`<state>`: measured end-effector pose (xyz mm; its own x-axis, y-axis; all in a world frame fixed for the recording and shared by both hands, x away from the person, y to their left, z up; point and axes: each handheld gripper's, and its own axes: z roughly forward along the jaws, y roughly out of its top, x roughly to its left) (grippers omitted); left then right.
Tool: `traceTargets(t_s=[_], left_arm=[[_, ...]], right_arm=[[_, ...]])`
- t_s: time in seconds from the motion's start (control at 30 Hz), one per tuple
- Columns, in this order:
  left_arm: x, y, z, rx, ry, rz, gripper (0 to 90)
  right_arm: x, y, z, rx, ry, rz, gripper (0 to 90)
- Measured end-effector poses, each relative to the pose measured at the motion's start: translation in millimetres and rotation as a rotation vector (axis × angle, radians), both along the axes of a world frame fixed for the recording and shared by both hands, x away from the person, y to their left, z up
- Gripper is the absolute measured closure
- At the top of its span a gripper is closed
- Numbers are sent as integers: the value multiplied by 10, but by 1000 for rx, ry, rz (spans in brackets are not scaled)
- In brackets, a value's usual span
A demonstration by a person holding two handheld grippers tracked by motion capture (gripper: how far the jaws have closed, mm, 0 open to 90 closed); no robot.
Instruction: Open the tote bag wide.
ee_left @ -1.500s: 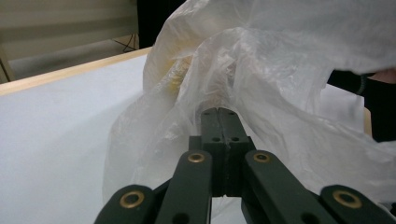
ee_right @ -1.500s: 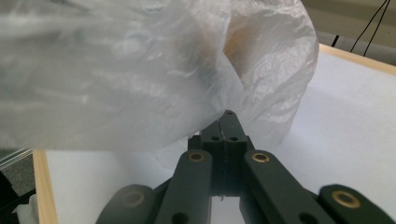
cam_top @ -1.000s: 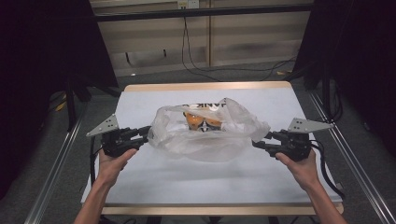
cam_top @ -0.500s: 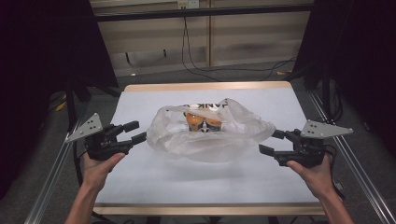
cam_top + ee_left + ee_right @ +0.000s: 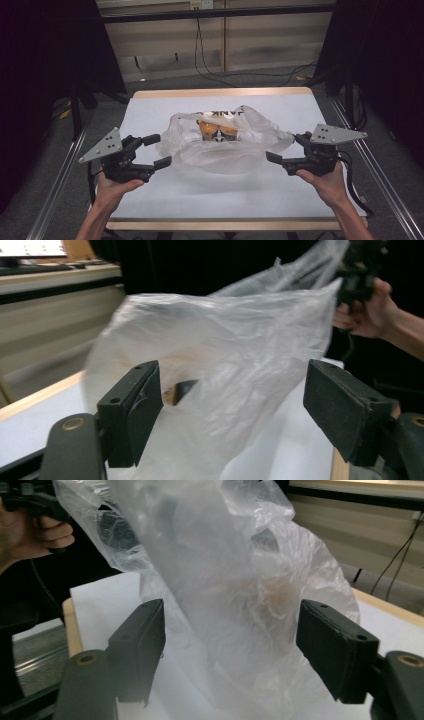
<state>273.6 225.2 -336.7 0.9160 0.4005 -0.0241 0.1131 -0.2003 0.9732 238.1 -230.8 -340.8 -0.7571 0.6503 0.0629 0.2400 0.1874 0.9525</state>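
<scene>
Showing the letters "ANK", the plastic bag [image 5: 225, 142] holds orange items [image 5: 217, 131].

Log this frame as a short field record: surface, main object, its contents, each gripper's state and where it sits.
surface: white-topped table with a wooden edge
main object: clear plastic bag, crumpled, lying mid-table
contents: something orange with dark print, seen through the plastic
left gripper: jaws have just been opening, now open, off the bag's left side, nothing pressed between the pads
right gripper: jaws have opened, now open, at the bag's right edge, pads not pressing the plastic
hands: one on each gripper
</scene>
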Motion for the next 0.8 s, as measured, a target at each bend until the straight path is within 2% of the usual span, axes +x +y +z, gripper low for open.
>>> traceTargets(t_s=[0.03,0.1,0.17,0.23,0.3,0.4,0.53,0.63,0.67,0.73,0.8], left_arm=[[0,-57,-10,17,-2,-7,218],[3,-181,-14,44,-20,-13,217],[25,-262,-10,69,-38,-3,219],[75,-325,-16,72,-29,-14,244],[133,-387,-25,80,-29,-26,238],[179,-467,-47,69,-3,-44,211],[198,-523,-79,84,-13,-49,200],[190,-535,-57,63,-14,-54,196],[177,-545,-40,72,-23,-73,195],[151,-582,-27,86,-43,-66,195],[179,-610,-47,113,-45,-59,209]], right_arm=[[23,11,2,-2,4,-3,316],[88,22,-10,13,7,-5,431],[157,19,-21,26,10,2,522],[212,23,-22,43,9,9,651],[260,26,-13,58,9,12,736],[346,19,2,71,7,21,883],[458,14,-7,79,19,13,900],[542,23,1,88,26,2,900],[560,26,6,93,26,4,900],[608,41,24,103,28,1,900],[662,64,36,106,30,5,900]])
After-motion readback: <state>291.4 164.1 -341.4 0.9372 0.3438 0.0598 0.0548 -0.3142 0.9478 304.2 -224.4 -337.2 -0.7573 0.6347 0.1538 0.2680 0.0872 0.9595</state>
